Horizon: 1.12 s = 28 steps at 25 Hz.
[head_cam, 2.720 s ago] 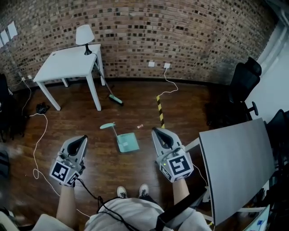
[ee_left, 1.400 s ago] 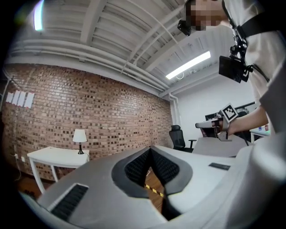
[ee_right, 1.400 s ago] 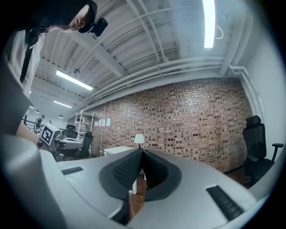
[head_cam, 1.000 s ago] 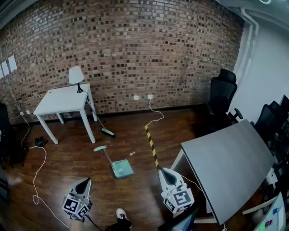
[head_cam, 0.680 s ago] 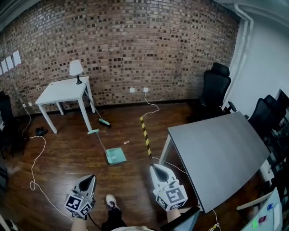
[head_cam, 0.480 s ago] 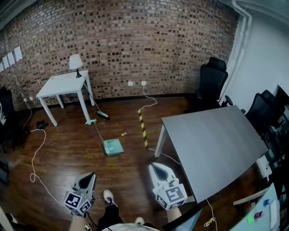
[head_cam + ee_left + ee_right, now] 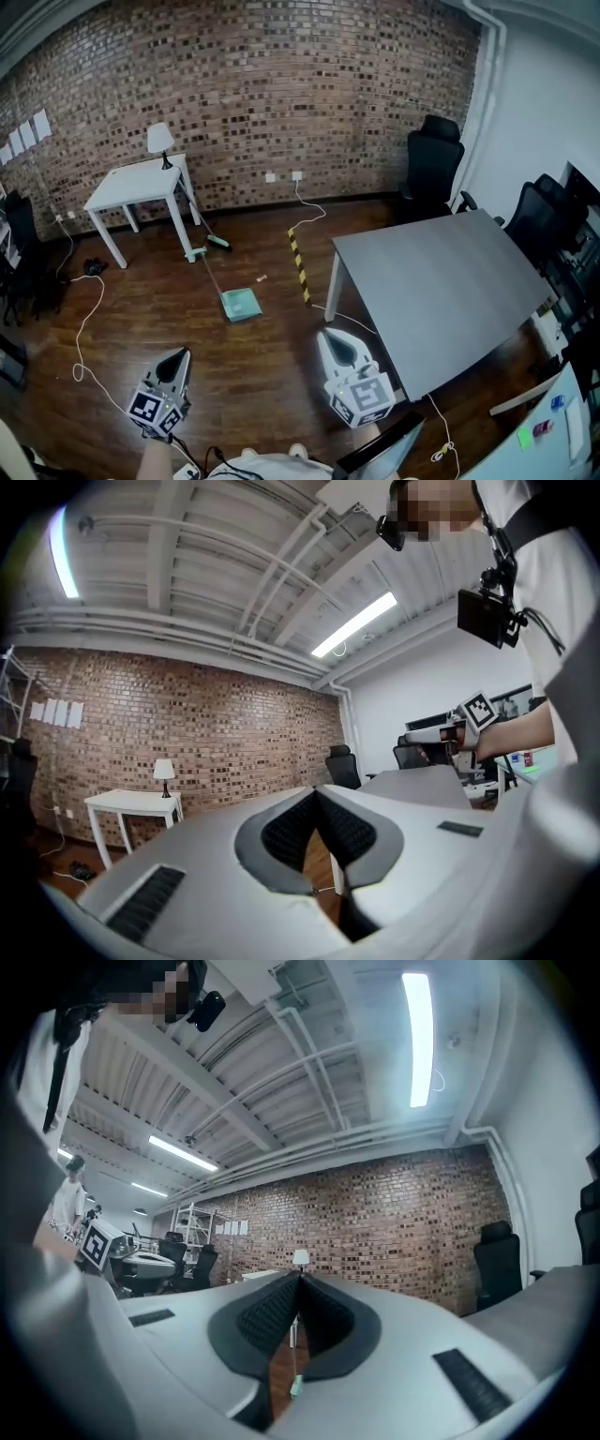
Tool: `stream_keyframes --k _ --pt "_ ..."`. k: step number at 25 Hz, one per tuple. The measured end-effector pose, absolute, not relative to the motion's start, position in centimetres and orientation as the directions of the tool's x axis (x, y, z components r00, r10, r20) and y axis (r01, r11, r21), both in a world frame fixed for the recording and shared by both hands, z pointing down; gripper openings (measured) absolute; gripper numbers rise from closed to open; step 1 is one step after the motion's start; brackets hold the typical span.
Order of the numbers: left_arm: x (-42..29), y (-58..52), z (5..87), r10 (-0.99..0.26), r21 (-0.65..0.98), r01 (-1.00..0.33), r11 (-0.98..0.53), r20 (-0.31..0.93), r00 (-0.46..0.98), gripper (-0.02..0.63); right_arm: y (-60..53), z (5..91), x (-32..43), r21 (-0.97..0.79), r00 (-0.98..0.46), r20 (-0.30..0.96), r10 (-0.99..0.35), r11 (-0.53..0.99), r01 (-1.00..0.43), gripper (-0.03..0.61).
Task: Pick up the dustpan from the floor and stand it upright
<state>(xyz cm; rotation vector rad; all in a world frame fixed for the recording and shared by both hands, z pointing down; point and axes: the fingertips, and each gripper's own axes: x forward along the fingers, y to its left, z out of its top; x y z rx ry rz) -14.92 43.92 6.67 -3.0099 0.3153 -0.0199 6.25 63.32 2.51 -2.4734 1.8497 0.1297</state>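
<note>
Holding both tools low and roughly level, the person stands well back from the dustpan (image 7: pixel 239 304). It lies flat on the wood floor, ahead of the two grippers and between their lines. Its long handle (image 7: pixel 212 276) runs away from them toward the white table (image 7: pixel 136 186). The left gripper (image 7: pixel 177 355) and the right gripper (image 7: pixel 334 336) are both clenched with nothing between their jaws.

The first risk, as I judge it, is arriving with the jaws still closed. A closed tip would only shove the pan or its thin handle along the smooth boards. The handle lies against the floor, so even open jaws may scrape the wood. A shallow pinch could also let the handle twist out while it is being raised.

The far end of the handle sits close to a broom (image 7: pixel 217 242) by the table leg, beyond the pan from the grippers. Lifting by that end could knock the broom over.

The corner of the gray table (image 7: pixel 441 281) is just to the right of the right gripper, so a wide swing could clip it. A white cable (image 7: pixel 82 330) loops on the floor to the left of the left gripper and could catch a foot on the way in.

Once the dustpan is upright, its long handle will make it tippy. It will probably fall back down if let go before the pan sits square on the floor.
</note>
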Motion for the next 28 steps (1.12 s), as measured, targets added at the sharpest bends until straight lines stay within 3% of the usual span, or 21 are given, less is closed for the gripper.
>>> stream_keyframes --k 17,28 --pt "-17.0 41.4 6.2 -0.187 -0.132 -0.187 -0.973 -0.013 0.982 0.002 58.7 2.5 2.2 0.031 0.247 -0.092 -0.965 -0.251 -0.968 -0.018" --pt "-16.5 39.9 6.2 -0.189 -0.155 -0.189 -0.970 -0.016 0.982 0.003 55.7 4.2 1.9 0.053 0.221 -0.019 -0.975 -0.222 -0.974 -0.021"
